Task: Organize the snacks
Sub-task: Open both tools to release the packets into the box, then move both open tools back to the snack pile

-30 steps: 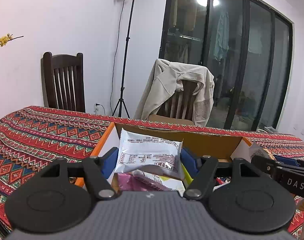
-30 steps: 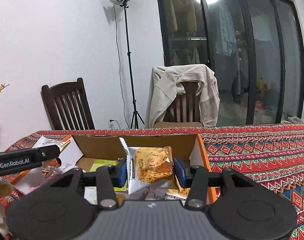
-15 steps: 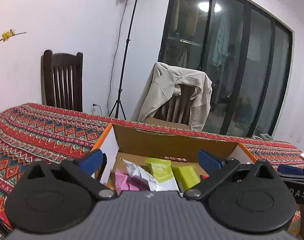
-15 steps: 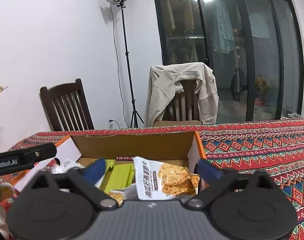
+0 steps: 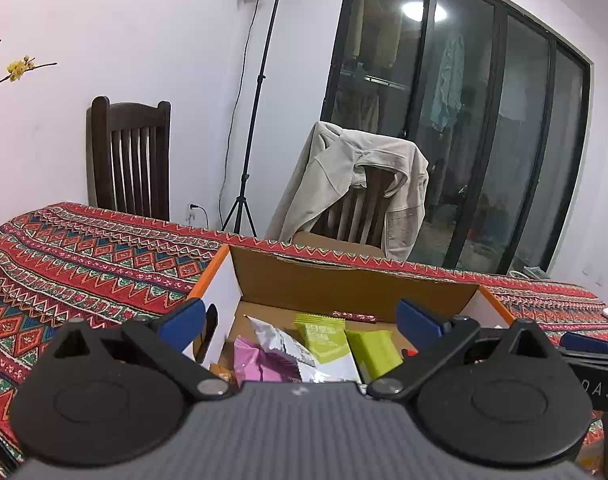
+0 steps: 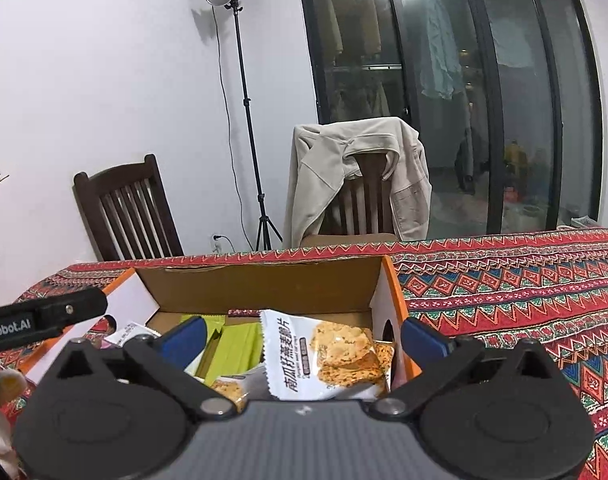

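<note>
Box: cardboard box with orange-edged flaps sits on the patterned tablecloth, near the table's far edge; I have both tools hanging over its near side.
Left gripper: left gripper has its jaws spread as wide as they go, nothing between the blue pads, nothing held.
Right gripper: right gripper is likewise spread wide and empty; the cracker packet lies below, between the pads but not pinched.
Snacks, left half: silver packet, pink packet and two green packets lie loose on the box floor, overlapping.
Snacks, right half: cracker packet rests tilted on the pile by the box's right wall, more green packets beside it toward the middle.
Outside box: something white lies beyond the left flap; too cut off to name.
Progress: my guess, most snacks are in, heaped and not lined up.
Risk 1: if I pull back low, a finger could hook the cracker packet's raised edge and drag it out.
Risk 2: the tools are close together; swinging either sideways could knock them together or against a box wall and shift the box.
Risk 3: slick wrappers on a slope, so a nudge could slide the pile.
</note>
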